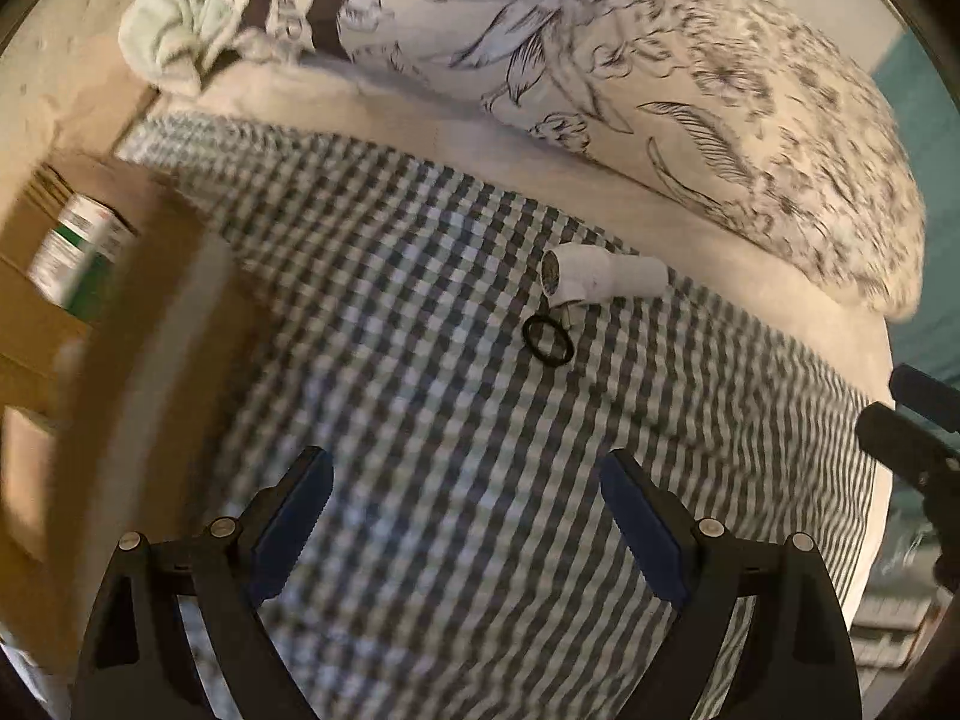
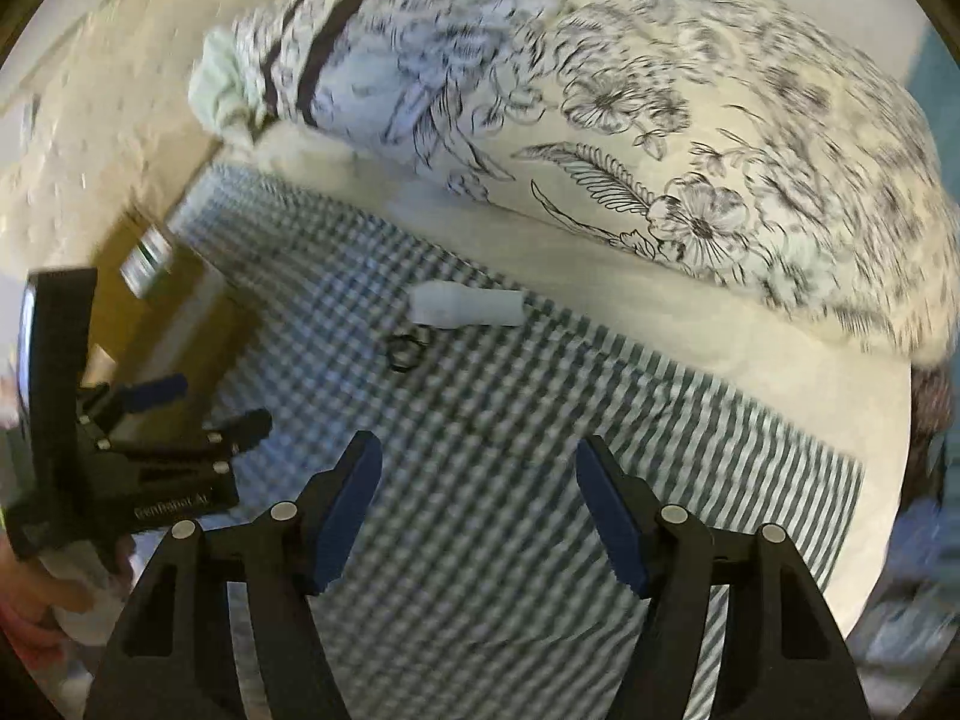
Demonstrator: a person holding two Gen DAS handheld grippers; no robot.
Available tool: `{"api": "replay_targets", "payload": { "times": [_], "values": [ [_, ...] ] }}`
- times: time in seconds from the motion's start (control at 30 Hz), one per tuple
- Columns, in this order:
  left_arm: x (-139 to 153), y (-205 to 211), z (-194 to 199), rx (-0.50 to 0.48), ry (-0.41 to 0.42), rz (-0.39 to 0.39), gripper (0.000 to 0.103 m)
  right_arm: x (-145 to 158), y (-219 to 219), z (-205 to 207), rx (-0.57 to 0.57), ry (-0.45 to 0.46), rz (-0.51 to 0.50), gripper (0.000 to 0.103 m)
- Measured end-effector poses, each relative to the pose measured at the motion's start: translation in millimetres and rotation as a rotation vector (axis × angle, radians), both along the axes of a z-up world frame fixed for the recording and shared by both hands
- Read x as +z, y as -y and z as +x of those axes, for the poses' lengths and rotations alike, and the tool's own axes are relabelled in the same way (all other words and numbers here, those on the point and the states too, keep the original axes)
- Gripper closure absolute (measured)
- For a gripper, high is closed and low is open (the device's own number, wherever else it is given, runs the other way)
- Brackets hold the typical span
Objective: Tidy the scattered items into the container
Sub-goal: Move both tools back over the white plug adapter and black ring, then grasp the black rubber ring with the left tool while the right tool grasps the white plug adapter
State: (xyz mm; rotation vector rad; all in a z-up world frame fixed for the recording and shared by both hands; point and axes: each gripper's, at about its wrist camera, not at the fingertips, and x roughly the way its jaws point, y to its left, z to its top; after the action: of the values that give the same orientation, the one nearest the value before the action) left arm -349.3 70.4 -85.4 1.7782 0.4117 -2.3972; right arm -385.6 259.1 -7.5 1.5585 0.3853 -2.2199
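A white plug-shaped charger (image 1: 603,277) lies on the checked cloth (image 1: 456,396), with a black hair band (image 1: 547,341) just in front of it. Both also show in the right wrist view: the charger (image 2: 467,304) and the band (image 2: 408,350). A cardboard box (image 1: 78,324) stands at the left, holding a green and white packet (image 1: 78,252). My left gripper (image 1: 465,483) is open and empty, well short of the band. My right gripper (image 2: 478,468) is open and empty above the cloth. The left gripper (image 2: 204,414) shows at the right wrist view's left edge.
A floral pillow (image 1: 600,60) lies behind the charger, with a pale green cloth (image 1: 174,30) at its left end. The right gripper's tip (image 1: 906,438) shows at the right edge of the left wrist view. The box (image 2: 180,312) stands left of the cloth.
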Motion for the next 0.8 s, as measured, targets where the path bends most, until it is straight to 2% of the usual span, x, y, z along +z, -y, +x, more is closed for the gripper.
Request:
{"api": "replay_targets", "payload": {
  "times": [0.13,0.23,0.37,0.5,0.63,0.73,0.8],
  "values": [
    [-37.0,-7.6,-24.0,0.006,0.022,0.033,0.01,-36.7,13.5,-33.5,0.122,0.014,0.062,0.044],
    [-55.3,-11.1,-40.8,0.013,0.021,0.022,0.01,-63.4,26.8,-55.0,0.169,0.004,0.149,0.053],
    [-75.5,-9.1,-60.1,0.049,0.029,0.026,0.01,-91.4,42.8,-84.1,0.199,0.036,0.138,0.054],
    [-96.5,-13.8,-75.0,0.007,0.064,0.066,0.01,-107.2,56.5,-103.2,0.243,0.056,0.142,0.054],
    [-98.7,-23.4,-79.6,-0.035,0.041,0.087,0.01,-114.3,65.0,-112.5,0.306,0.079,0.115,0.054],
    [-101.4,-31.0,-83.3,-0.061,0.032,0.056,0.01,-122.0,72.1,-115.1,0.38,0.092,0.114,0.054],
    [-103.9,-35.0,-83.4,-0.077,0.019,0.02,0.017,-133.7,78.0,-117.3,0.424,0.111,0.134,0.054]
  ]
}}
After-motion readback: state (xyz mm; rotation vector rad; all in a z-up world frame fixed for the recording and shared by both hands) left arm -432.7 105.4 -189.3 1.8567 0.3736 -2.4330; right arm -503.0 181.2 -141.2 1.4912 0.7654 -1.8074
